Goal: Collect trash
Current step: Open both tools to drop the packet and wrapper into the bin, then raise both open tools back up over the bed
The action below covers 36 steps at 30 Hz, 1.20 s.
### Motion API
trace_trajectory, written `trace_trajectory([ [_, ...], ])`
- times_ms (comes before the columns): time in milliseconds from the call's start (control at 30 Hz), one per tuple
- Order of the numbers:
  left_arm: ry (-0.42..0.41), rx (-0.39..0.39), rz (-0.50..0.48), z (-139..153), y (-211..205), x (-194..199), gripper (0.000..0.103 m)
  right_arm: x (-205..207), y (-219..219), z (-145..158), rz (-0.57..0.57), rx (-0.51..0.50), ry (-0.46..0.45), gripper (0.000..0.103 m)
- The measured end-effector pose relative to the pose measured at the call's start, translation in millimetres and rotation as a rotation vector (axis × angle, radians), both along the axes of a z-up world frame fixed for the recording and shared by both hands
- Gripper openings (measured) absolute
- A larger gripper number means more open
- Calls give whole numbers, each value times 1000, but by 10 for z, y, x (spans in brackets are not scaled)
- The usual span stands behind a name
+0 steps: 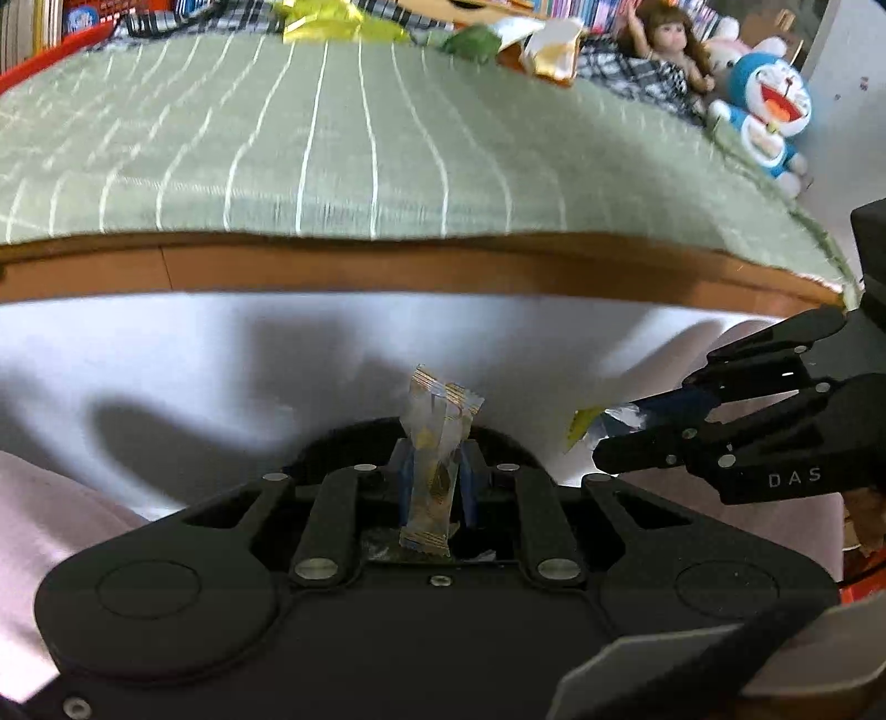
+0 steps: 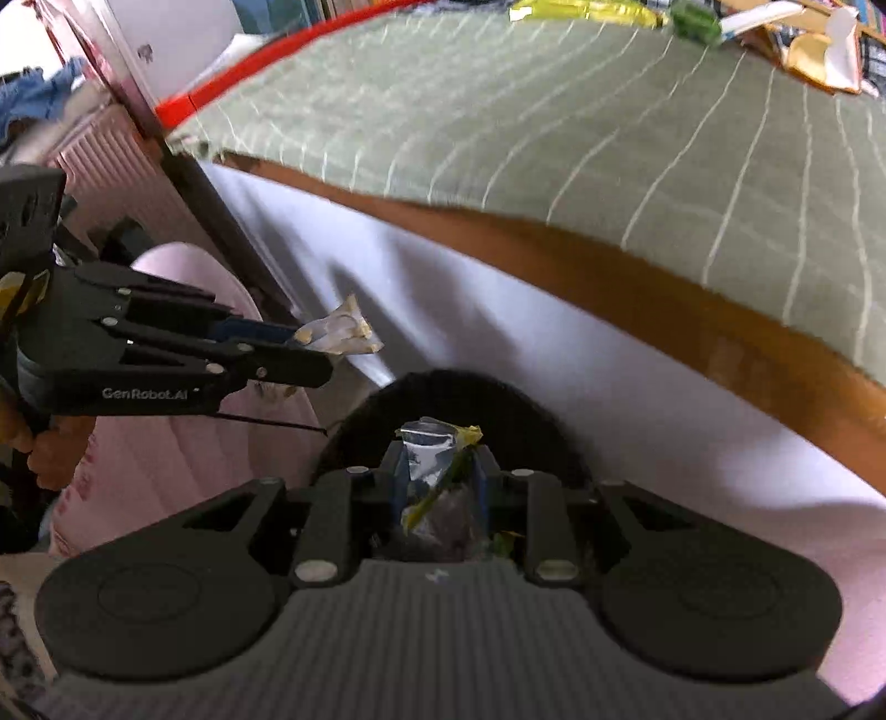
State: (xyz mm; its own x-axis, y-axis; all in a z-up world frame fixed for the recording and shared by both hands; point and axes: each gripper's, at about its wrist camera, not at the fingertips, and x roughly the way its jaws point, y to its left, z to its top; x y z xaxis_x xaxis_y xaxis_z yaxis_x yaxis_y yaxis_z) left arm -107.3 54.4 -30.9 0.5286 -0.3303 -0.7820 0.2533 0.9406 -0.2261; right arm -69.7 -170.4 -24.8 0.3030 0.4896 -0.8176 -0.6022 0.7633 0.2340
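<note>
My left gripper is shut on a clear candy wrapper with gold print, which stands upright between the blue pads. My right gripper is shut on a crumpled silver and yellow wrapper. Both point down over a black round opening beside the bed's white side. The right gripper enters the left wrist view from the right. In the right wrist view the left gripper shows at left with its clear wrapper. More trash lies at the bed's far edge: a yellow wrapper, a green packet and torn white paper.
The bed carries a green striped mat over a wooden frame edge. A doll and a blue cat plush sit at its far right corner. Pink cloth lies low on the left, and a radiator stands behind it.
</note>
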Motion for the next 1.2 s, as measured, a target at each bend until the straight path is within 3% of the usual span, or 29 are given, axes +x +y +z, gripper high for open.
trace_trajectory([
  [167, 41, 19, 5, -180, -19, 88, 17, 62, 57, -175, -10, -45, 20, 35],
  [233, 53, 21, 8, -229, -16, 112, 17, 79, 85, -231, -6, -57, 31, 51],
  [300, 61, 27, 14, -263, -24, 124, 20, 88, 113, -257, -2, -63, 40, 56],
  [333, 66, 35, 15, -279, -27, 134, 30, 85, 122, -264, 0, -67, 38, 59],
  [367, 68, 44, 20, -288, -49, 154, 44, 79, 144, -268, -1, -74, 31, 69],
  [433, 71, 59, 33, -316, -42, 172, 59, 92, 163, -275, -17, -91, 19, 99],
  [467, 76, 60, 39, -324, -45, 184, 66, 120, 170, -277, -32, -90, 20, 103],
  [567, 104, 24, 56, -382, -2, 214, 89, 189, 127, -317, -63, -65, 75, 103],
  [700, 138, 4, 62, -455, 24, 226, 95, 205, 67, -397, -73, -45, 139, 103],
  [900, 187, -13, 60, -545, 61, 226, 97, 161, 27, -425, -75, -22, 147, 103],
  [1200, 157, -64, 53, -516, 81, 182, 101, 66, 49, -389, -41, 48, 115, 103],
])
